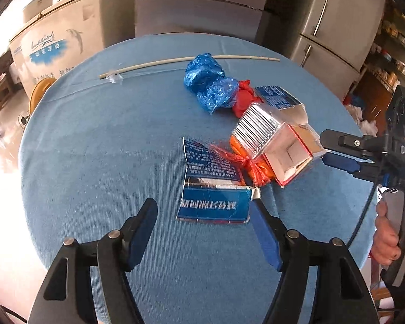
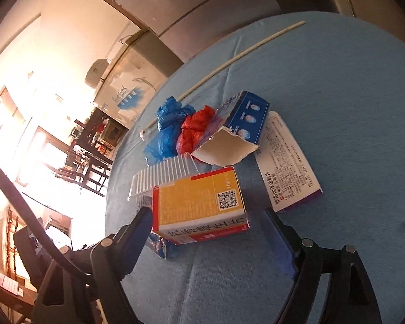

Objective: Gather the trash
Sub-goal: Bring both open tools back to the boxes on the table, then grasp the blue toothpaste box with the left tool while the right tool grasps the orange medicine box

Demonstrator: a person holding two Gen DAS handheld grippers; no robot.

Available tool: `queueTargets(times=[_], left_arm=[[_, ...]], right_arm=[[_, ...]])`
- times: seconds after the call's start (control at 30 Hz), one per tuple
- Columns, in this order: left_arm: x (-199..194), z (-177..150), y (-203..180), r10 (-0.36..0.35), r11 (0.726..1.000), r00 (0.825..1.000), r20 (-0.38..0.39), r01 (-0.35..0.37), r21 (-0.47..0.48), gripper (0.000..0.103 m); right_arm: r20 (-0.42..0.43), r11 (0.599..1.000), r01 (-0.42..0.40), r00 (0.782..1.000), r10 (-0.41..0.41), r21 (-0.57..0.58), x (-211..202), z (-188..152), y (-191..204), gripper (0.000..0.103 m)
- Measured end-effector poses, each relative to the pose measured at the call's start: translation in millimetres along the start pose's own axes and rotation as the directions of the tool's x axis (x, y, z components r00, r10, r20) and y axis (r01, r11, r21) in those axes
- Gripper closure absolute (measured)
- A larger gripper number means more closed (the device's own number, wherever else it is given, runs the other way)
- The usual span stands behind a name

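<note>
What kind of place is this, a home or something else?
Probably a shop or storeroom, not a plain home: a chest freezer and fridges stand behind the blue round table, and stocked shelves line the right side.

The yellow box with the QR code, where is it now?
Right wrist view: the yellow box lies on the blue tablecloth, between the open right claw fingers, beside the ribbed plastic tray.

We read "DAS" in white on the black body of the right gripper (image 1: 334,148). The yellow box (image 2: 199,205) carries a QR code and "100" beside it, with large red Chinese characters on its white side. The white box (image 2: 286,162), the flattened blue carton (image 1: 213,186) and the chest freezer (image 1: 54,54) bear Chinese print; the freezer's cursive brand is too blurred for us to read.
</note>
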State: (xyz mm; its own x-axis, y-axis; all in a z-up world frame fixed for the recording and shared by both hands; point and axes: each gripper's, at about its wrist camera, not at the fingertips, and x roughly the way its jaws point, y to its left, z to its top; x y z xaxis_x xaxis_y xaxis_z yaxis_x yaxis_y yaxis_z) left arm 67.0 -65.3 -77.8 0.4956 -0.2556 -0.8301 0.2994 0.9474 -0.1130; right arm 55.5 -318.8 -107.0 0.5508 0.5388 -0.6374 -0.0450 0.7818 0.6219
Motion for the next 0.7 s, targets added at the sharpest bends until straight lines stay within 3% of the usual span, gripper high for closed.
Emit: queueTargets(times=[0.3,0.37,0.47,0.57,0.7], left_arm=[[16,18,18,-0.083,0.996,0.996,-0.008,0.083,-0.013,0.032],[17,22,21,-0.127,0.992,0.992,-0.004,0.127,-0.004,0.032],[24,29,22,-0.179,0.984,0.984,-0.016,0.180,0.012,0.032],[36,35,25,-0.238,0.971,0.970,-0.043,0.239,-0.001,0.045],[52,36,27,-0.307,0.951,0.947,-0.090,0.304,-0.049,0.065]], right_arm=[[-0.073,0.976,-0.111,0.989,0.126,0.188,8,4,-18,0.019],[-0.076,0.940,-0.185,0.974,0.215,0.286,11,0,-25,0.019],[-0.076,0.895,-0.232,0.957,0.280,0.381,18,-1,-28,0.019],[-0.066,0.858,-0.221,0.957,0.282,0.464,25,2,-32,0.019],[-0.073,0.857,-0.143,0.976,0.205,0.496,35,9,-32,0.019]])
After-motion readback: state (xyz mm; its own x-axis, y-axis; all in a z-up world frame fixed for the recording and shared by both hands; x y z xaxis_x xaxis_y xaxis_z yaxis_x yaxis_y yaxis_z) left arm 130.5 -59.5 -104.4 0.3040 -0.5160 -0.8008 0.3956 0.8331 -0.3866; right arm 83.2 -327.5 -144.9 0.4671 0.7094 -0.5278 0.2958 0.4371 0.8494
